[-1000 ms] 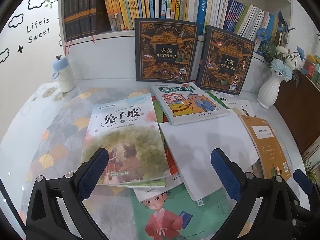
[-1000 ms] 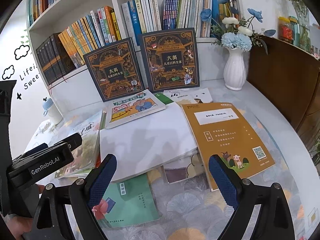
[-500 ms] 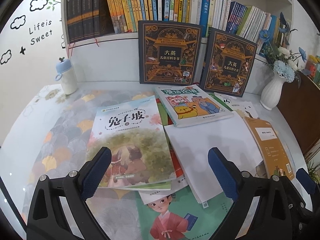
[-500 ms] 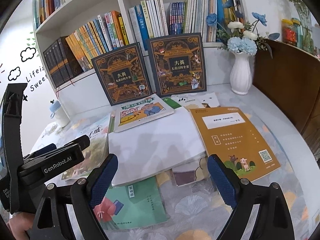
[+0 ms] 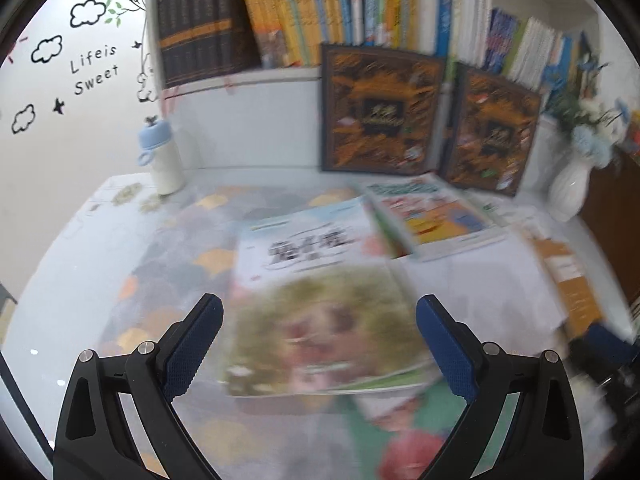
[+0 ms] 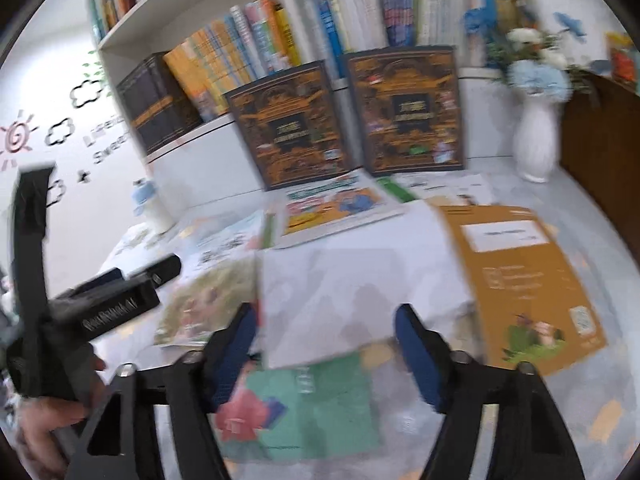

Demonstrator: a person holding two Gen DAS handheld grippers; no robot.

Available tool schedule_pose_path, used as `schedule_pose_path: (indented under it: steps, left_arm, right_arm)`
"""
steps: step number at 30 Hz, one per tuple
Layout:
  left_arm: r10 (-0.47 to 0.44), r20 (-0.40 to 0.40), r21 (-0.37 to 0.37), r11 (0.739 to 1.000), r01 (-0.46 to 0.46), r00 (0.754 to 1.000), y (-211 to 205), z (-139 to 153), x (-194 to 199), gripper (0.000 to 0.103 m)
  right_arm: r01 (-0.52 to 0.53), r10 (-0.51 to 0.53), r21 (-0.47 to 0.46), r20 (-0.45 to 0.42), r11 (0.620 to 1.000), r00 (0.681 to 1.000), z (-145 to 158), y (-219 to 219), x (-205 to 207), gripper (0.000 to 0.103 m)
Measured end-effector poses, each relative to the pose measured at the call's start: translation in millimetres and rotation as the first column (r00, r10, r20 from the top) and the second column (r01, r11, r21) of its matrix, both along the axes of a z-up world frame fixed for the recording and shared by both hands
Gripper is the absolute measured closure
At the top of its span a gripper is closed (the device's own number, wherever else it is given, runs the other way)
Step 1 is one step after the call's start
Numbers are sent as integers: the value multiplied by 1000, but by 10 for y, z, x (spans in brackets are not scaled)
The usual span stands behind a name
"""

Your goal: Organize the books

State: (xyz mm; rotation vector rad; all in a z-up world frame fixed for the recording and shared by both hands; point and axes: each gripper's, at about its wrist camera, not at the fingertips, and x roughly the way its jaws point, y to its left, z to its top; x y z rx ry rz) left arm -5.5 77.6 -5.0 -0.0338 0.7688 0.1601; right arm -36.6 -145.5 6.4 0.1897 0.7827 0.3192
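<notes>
Several thin books lie in a loose overlapping spread on the table. My left gripper [image 5: 319, 320] is open and empty, low over the rabbit-cover book [image 5: 320, 280]. My right gripper [image 6: 325, 332] is open and empty, its jaws either side of the near edge of the white face-down book [image 6: 352, 280]. A green book [image 6: 320, 400] lies under it, an orange book [image 6: 520, 272] to its right. A cartoon-cover book [image 5: 432, 212] lies behind. Both views are motion-blurred. The left gripper body [image 6: 100, 312] shows in the right wrist view.
Two dark encyclopedias [image 5: 380, 112] [image 5: 492, 132] lean against the bookshelf [image 5: 248, 76] full of upright books. A white bottle with blue cap [image 5: 160, 156] stands back left. A white vase of flowers [image 6: 536, 136] stands back right beside a brown cabinet [image 6: 600, 152].
Both grippers have moved forward and down toward the books; the right gripper's jaws have narrowed somewhat and now flank the white book's near edge. The books have not moved.
</notes>
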Motion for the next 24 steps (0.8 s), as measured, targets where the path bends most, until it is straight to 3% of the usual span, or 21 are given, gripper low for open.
schedule_pose_path:
  steps: [2, 4, 8, 10, 12, 15, 18, 24]
  left_arm:
    - [47, -30, 1, 999, -47, 998, 228, -151, 59, 11]
    - [67, -53, -47, 996, -70, 996, 402, -293, 114, 13]
    - [84, -109, -116, 988, -97, 990, 547, -592, 241, 25]
    - [96, -130, -97, 989, -109, 987, 534, -714, 291, 32]
    - [107, -108, -91, 989, -117, 988, 528, -739, 297, 34]
    - [84, -110, -151, 983, -100, 990, 557, -743, 343, 57]
    - [74, -106, -174, 981, -92, 992, 539, -738, 362, 66]
    - [-23, -119, -242, 970, -7, 993, 527, -728, 392, 69]
  right_arm:
    - [-64, 64, 21, -7, 998, 998, 16, 160, 109, 39]
    - [-111, 111, 0, -25, 994, 994, -22, 384, 240, 39]
    - [-174, 172, -34, -44, 984, 984, -211, 809, 512, 53]
    - [-181, 181, 9, -53, 983, 982, -351, 917, 621, 54]
    - [-178, 178, 12, -91, 984, 980, -503, 998, 704, 57]
    - [-160, 149, -108, -107, 981, 983, -672, 1179, 776, 57]
    - [-156, 144, -168, -82, 973, 986, -669, 1275, 732, 57]
    - [-247, 227, -179, -122, 952, 966, -673, 1378, 690, 60]
